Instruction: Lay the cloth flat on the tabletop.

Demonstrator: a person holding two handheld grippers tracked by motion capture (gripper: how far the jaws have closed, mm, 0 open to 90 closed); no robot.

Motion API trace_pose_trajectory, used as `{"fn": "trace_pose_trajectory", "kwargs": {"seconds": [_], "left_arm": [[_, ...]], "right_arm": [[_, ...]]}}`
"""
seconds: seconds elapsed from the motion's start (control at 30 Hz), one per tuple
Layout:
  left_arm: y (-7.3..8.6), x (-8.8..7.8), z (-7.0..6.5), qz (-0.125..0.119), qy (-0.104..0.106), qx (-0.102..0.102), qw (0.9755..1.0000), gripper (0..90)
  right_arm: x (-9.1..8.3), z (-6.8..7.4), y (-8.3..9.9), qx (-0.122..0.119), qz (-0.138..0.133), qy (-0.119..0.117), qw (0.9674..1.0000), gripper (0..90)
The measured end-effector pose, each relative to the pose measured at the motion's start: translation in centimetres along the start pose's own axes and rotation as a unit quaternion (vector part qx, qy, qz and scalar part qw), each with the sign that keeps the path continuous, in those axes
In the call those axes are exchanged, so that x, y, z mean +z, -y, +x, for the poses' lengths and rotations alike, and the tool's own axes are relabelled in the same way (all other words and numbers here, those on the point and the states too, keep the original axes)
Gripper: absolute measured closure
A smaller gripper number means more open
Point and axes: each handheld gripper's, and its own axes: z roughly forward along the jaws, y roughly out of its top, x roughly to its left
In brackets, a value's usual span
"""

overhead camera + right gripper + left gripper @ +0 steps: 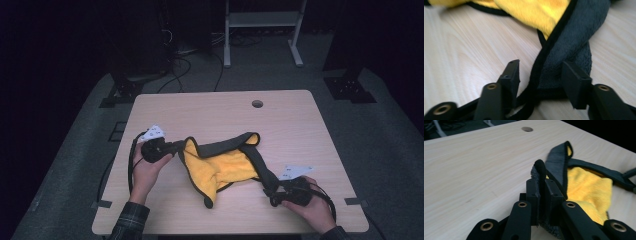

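My left gripper (541,195) has its jaws clamped on a corner of the cloth (225,162); in the left gripper view the dark, fuzzy edge stands up pinched between the two black pads, with a black-bound tip poking above them. My right gripper (541,75) has its jaws partly apart with the grey end of the cloth lying between them. One pad sits against the grey pile, the other stands a little off the black hem, so I read no firm grip there.

The cloth is a soft towel, bright yellow on one face and dark grey on the other, bound all round with a black hem. It lies bunched and twisted on the table (290,120), stretched in a loose arc between my two grippers: the yellow face bulges in the middle, a grey band folds over its far edge, and a narrow grey strip runs down to the right gripper. A small yellow tail hangs toward the near edge of the table.
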Motion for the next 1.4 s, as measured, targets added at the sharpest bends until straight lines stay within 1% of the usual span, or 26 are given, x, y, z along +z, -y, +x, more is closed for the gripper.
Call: {"fn": "trace_pose_trajectory", "kwargs": {"seconds": [0.03,0.07,0.1,0.13,0.2,0.3,0.37,0.47,0.5,0.53,0.6,0.67,0.7,0.8,0.87,0.93,0.97,1.03,1.1,1.13,1.17,1.23,1.27,1.33,1.37,1.4], "left_arm": [[0.0,0.0,0.0,0.0,0.0,0.0,1.0,82.7],[-0.2,0.1,0.5,-0.002,-0.007,-0.001,1.0,82.7],[-0.2,0.1,0.5,-0.002,-0.007,-0.001,1.0,82.8],[-0.3,0.3,0.9,-0.004,-0.013,-0.003,0.9999,82.7],[-0.3,0.4,1.2,-0.002,-0.014,-0.005,0.9999,82.8],[-0.2,0.7,1.4,0.002,-0.018,-0.003,0.9998,82.7],[-0.1,0.8,1.6,0.005,-0.022,-0.003,0.9997,82.8],[-0.1,0.6,2.0,0.0,-0.026,-0.009,0.9996,82.8],[-0.1,0.6,2.0,0.0,-0.026,-0.009,0.9996,82.8],[-0.1,0.4,2.3,-0.001,-0.028,-0.012,0.9995,82.8],[0.0,0.2,2.5,-0.001,-0.031,-0.015,0.9994,82.8],[0.0,0.1,2.7,-0.001,-0.034,-0.015,0.9993,82.8],[0.0,0.0,3.0,-0.003,-0.035,-0.019,0.9992,82.8],[0.1,0.0,3.5,-0.002,-0.039,-0.025,0.9989,82.8],[0.2,0.1,3.6,0.001,-0.04,-0.028,0.9988,82.7],[0.6,0.6,3.9,0.009,-0.047,-0.033,0.9983,82.4],[0.9,1.0,4.0,0.019,-0.058,-0.034,0.9976,80.2],[1.0,1.2,4.0,0.023,-0.057,-0.037,0.9974,76.0],[1.2,1.3,3.7,0.024,-0.059,-0.033,0.9974,73.1],[1.2,1.1,3.2,0.029,-0.054,-0.026,0.9978,71.0],[1.2,1.1,3.2,0.029,-0.054,-0.026,0.9978,68.7],[1.3,0.6,2.1,0.031,-0.049,-0.015,0.9982,66.7],[1.3,0.6,2.1,0.031,-0.049,-0.015,0.9982,66.1],[1.7,0.3,1.0,0.038,-0.039,-0.002,0.9985,65.4],[2.1,0.2,-0.1,0.042,-0.027,0.007,0.9987,65.3],[2.1,0.2,-0.1,0.042,-0.027,0.007,0.9987,65.1]], "right_arm": [[0.2,-0.1,0.0,-0.003,0.005,0.006,1.0,56.1],[0.2,-0.1,0.0,-0.004,0.008,0.007,0.9999,59.2],[0.2,-0.1,0.0,-0.004,0.008,0.007,0.9999,59.2],[0.2,-0.3,0.0,0.0,0.011,0.009,0.9999,64.2],[0.1,-0.4,0.0,0.005,0.012,0.015,0.9998,72.3],[-0.2,-0.5,0.1,0.014,0.013,0.013,0.9997,78.1],[-0.9,-0.7,0.0,0.027,-0.001,0.016,0.9995,80.6],[-2.0,-1.3,-0.1,0.042,-0.025,0.019,0.9986,81.2],[-2.0,-1.3,-0.1,0.042,-0.025,0.019,0.9986,81.2],[-3.0,-1.9,-0.2,0.053,-0.043,0.025,0.9973,81.8],[-4.1,-2.6,-0.2,0.067,-0.06,0.03,0.9955,82.0],[-4.4,-2.9,-0.2,0.07,-0.065,0.032,0.995,82.2],[-5.3,-3.6,0.0,0.084,-0.074,0.037,0.9931,82.4],[-6.0,-4.3,0.4,0.104,-0.074,0.035,0.9912,82.5],[-6.1,-4.6,0.8,0.115,-0.066,0.034,0.9906,82.5],[-6.0,-4.8,1.0,0.119,-0.065,0.032,0.9903,82.5],[-5.7,-4.9,1.3,0.128,-0.053,0.03,0.9899,82.4],[-5.5,-5.0,1.4,0.128,-0.049,0.031,0.9901,82.4],[-5.2,-4.9,1.5,0.126,-0.042,0.033,0.9905,82.1],[-5.1,-5.0,1.5,0.124,-0.042,0.036,0.9907,81.7],[-5.1,-5.0,1.5,0.124,-0.042,0.036,0.9907,81.7],[-5.0,-5.1,1.7,0.124,-0.041,0.041,0.9906,81.2],[-5.0,-5.1,1.7,0.124,-0.041,0.041,0.9906,81.2],[-4.9,-5.3,1.8,0.125,-0.044,0.039,0.9904,80.2],[-4.9,-5.3,1.7,0.125,-0.043,0.041,0.9904,79.4],[-4.9,-5.3,1.7,0.125,-0.043,0.041,0.9904,79.4]]}}
